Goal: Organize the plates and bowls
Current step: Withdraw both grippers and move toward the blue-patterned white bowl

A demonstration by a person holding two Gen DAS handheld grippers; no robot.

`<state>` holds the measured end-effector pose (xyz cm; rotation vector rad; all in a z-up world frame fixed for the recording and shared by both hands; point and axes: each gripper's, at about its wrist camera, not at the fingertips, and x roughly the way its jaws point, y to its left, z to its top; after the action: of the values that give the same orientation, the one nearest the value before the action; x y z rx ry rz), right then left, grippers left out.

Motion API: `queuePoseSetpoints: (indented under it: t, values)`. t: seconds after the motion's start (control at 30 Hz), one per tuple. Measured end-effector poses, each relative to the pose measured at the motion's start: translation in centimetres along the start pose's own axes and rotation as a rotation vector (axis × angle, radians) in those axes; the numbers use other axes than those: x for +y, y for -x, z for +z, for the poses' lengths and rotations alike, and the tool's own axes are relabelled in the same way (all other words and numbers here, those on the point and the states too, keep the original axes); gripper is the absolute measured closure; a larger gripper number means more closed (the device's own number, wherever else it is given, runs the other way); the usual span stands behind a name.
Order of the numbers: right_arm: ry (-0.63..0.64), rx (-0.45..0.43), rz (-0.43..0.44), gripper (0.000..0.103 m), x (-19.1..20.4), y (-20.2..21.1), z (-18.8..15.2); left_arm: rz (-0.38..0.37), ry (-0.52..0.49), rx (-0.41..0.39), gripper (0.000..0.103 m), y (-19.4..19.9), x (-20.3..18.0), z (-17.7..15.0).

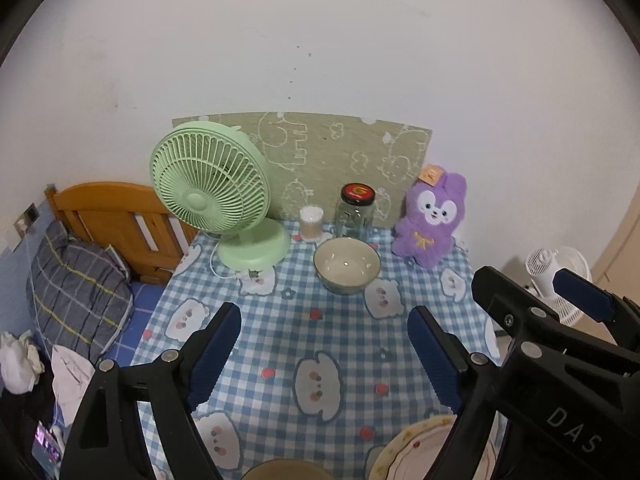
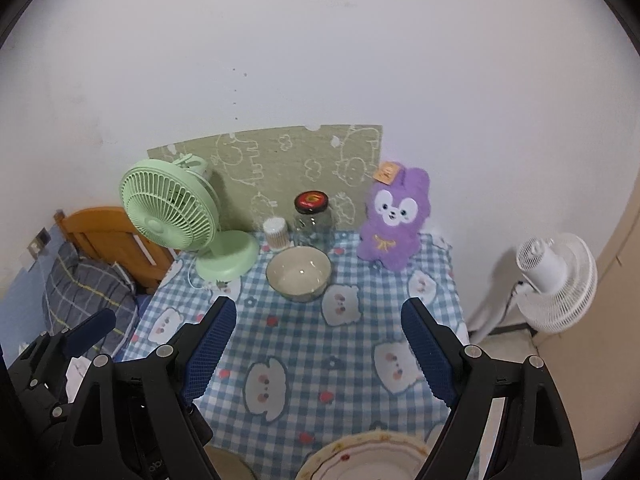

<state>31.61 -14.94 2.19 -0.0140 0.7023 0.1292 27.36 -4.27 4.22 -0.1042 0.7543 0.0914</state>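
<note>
A cream bowl with a grey-green outside stands upright and empty toward the back of the blue checked tablecloth. A cream plate with a patterned rim lies at the near edge, partly cut off. Beside it on the left shows the rim of a brownish bowl. My left gripper hangs open above the cloth with nothing between its fingers. My right gripper is open and empty too. It also appears at the right of the left wrist view.
Along the back stand a green desk fan, a cotton-swab tub, a glass jar with a black lid and a purple plush toy. A white floor fan stands right of the table, a bed with a checked pillow to the left.
</note>
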Motion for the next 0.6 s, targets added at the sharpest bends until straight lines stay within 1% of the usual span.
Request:
queuePoseSetpoints:
  t: [0.27, 0.6]
  values:
    - [0.035, 0.0, 0.046, 0.016, -1.1, -3.4, 2.7, 0.038, 0.033, -0.003, 0.016, -2.6, -0.9, 2.0]
    - [0.037, 0.041, 0.063, 0.016, -1.7, -9.8, 5.1, 0.049, 0.051, 0.041, 0.016, -8.5, -1.3, 4.0]
